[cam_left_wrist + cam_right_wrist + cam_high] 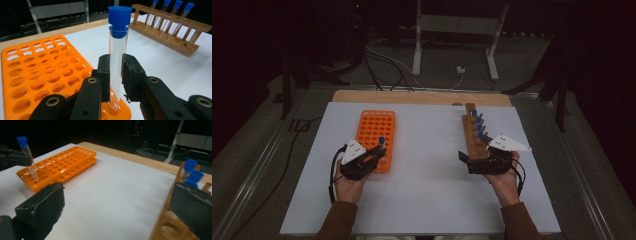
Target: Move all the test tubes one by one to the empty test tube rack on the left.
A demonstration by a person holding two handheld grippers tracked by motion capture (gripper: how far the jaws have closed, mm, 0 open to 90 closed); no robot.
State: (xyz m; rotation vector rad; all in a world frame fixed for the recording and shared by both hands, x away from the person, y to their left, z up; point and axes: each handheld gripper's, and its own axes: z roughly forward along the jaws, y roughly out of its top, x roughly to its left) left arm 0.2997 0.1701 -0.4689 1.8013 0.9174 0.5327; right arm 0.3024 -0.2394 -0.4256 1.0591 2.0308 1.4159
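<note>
A clear test tube [117, 37] with a blue cap stands upright, its bottom in a hole at the near right corner of the orange rack [37, 72]. My left gripper [115, 58] is shut on its middle. From above, the left gripper [379, 150] sits at the orange rack's [376, 125] near end, with the tube's cap [381, 140] above it. My right gripper [477, 155] stands open at the near end of the wooden rack [472, 135], which holds several blue-capped tubes [478, 125]. In the right gripper view its jaws are wide apart, with the right gripper [118, 190] beside the wooden rack [167, 225].
Both racks lie on a white sheet [427, 165] over a wooden table edge [422, 96]. The sheet between the racks is bare. Beyond the table are cables and a white stand [452, 25] on a dark floor.
</note>
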